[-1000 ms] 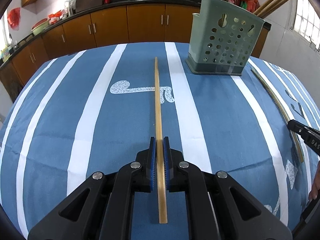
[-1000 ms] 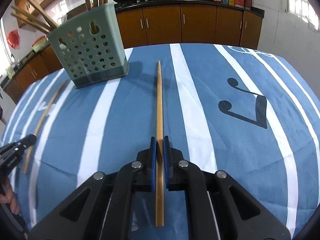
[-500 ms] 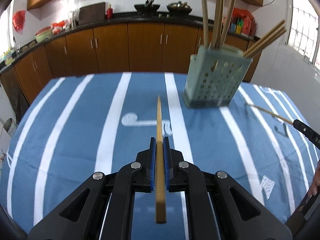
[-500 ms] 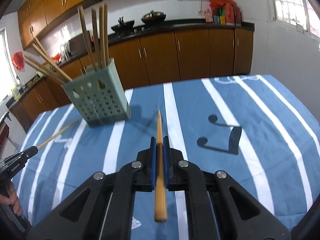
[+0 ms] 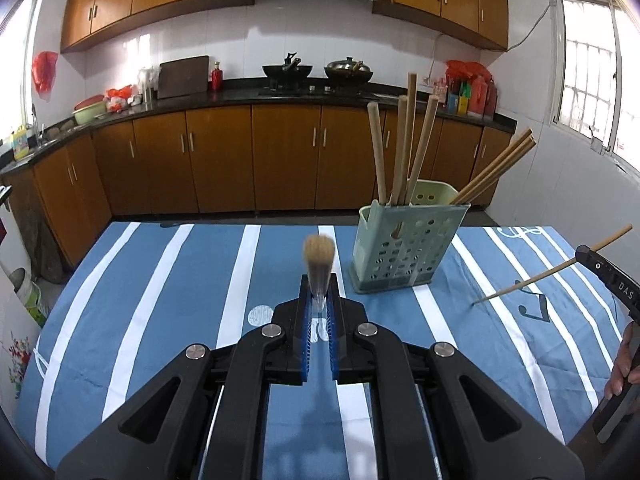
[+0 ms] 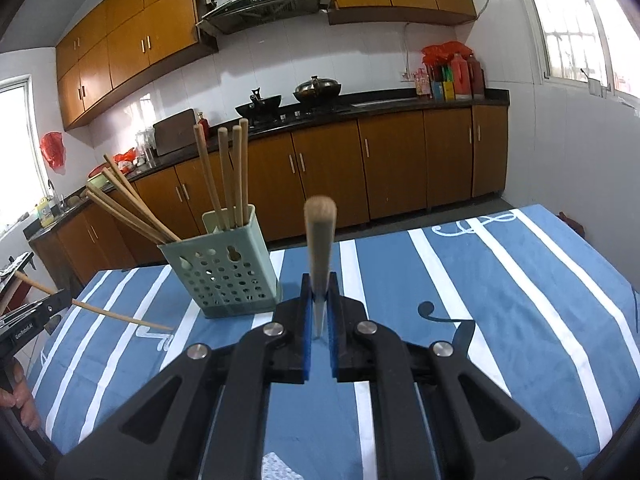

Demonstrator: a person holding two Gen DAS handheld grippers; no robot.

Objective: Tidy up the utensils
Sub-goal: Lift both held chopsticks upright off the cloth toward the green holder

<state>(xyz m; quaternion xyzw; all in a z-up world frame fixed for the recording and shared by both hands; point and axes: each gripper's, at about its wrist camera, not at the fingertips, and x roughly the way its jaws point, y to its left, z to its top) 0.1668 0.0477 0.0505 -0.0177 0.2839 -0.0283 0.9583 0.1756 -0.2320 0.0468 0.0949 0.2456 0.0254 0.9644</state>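
Note:
My left gripper [image 5: 319, 294] is shut on a wooden chopstick [image 5: 319, 262], held above the striped cloth and seen almost end-on and blurred. My right gripper [image 6: 319, 298] is shut on a second chopstick [image 6: 319, 236] in the same way. The pale green perforated holder [image 5: 404, 256] stands upright ahead and to the right of the left gripper, with several chopsticks [image 5: 404, 140] standing in it. In the right wrist view the holder [image 6: 224, 272] is ahead to the left. Each view shows the other gripper at its edge: the right gripper [image 5: 585, 256] and the left gripper [image 6: 60, 300], each with its chopstick slanting tip-down over the cloth.
A table under a blue cloth with white stripes [image 5: 160, 300] carries the holder. Behind it run brown kitchen cabinets [image 5: 280, 160] and a dark counter with woks. A person's hand [image 5: 622, 364] grips the right gripper's handle; a hand [image 6: 20, 396] grips the left one.
Both grippers rose from the cloth, each lifting its chopstick off the table. Both views tipped up, so the holder has dropped lower in frame and the kitchen wall has come into view.

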